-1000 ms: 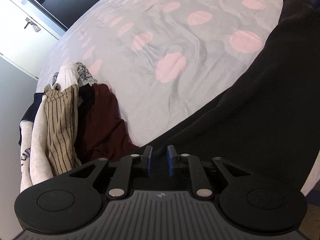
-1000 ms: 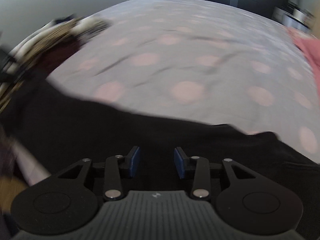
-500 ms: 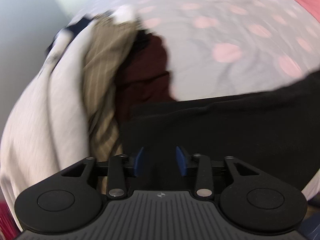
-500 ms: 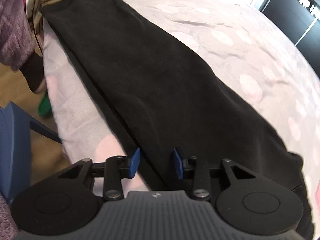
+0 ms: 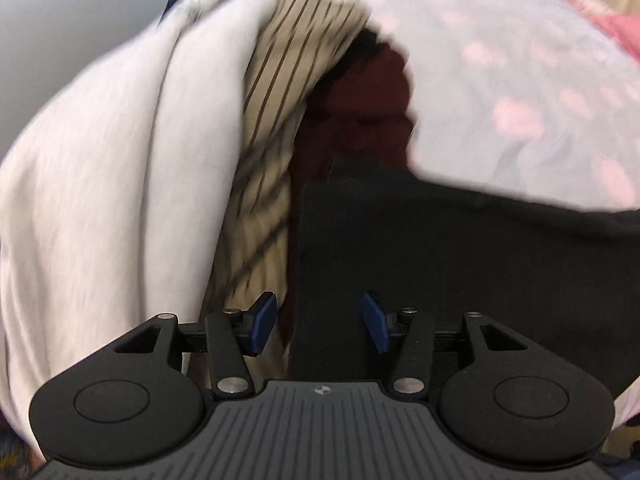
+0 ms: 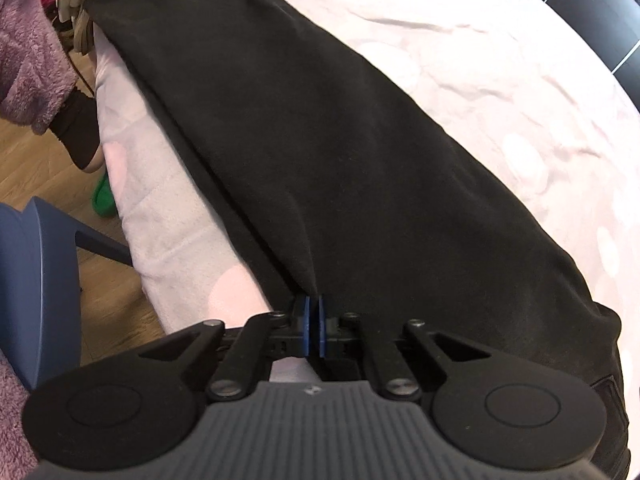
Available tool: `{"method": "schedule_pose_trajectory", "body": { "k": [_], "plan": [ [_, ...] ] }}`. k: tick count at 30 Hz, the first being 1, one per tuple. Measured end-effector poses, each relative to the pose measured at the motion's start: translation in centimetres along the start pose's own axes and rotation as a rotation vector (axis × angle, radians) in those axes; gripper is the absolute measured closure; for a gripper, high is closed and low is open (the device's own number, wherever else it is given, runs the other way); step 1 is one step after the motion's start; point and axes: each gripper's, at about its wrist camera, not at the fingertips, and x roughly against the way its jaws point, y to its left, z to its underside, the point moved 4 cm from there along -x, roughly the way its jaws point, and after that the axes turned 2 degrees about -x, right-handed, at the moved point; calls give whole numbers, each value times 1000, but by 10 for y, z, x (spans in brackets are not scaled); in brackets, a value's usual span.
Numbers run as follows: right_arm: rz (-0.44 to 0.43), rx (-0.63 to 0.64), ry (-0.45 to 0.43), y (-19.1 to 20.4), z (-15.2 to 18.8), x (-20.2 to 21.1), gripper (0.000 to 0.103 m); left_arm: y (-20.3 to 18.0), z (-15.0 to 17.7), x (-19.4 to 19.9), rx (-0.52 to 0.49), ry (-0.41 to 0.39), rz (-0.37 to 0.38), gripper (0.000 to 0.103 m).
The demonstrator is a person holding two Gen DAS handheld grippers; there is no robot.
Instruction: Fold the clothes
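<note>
Long black trousers (image 6: 340, 128) lie stretched along the near edge of a bed with a pale sheet with pink dots (image 6: 500, 80). My right gripper (image 6: 313, 328) is shut on the near edge of the trousers at one end. In the left wrist view the other end of the black trousers (image 5: 460, 264) lies under my left gripper (image 5: 320, 322), which is open, its blue pads over the garment's corner and holding nothing.
A heap of clothes lies beside the trousers' end: white garment (image 5: 120, 200), tan striped one (image 5: 276, 128), dark red one (image 5: 360, 112). A blue chair (image 6: 36, 280) stands on the wooden floor (image 6: 108, 280) by the bed. A pink cloth (image 5: 616, 28) lies far right.
My left gripper opened wider and swung toward the clothes heap at the trousers' end. My right gripper closed on the trousers' edge.
</note>
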Motion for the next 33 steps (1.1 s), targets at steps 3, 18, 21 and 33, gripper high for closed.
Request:
{"method": "schedule_pose_trajectory", "body": {
  "k": [3, 18, 21, 33],
  "plan": [
    [-56, -25, -13, -5, -10, 10, 80, -8, -13, 0, -31, -57, 7, 57],
    [-34, -5, -71, -12, -47, 12, 50, 20, -36, -48, 220, -38, 115, 95],
    [-29, -2, -60, -14, -44, 10, 50, 14, -42, -39, 183, -67, 103, 100],
    [-24, 0, -31, -19, -42, 0, 49, 6, -62, -36, 126, -85, 7, 100]
  ]
}}
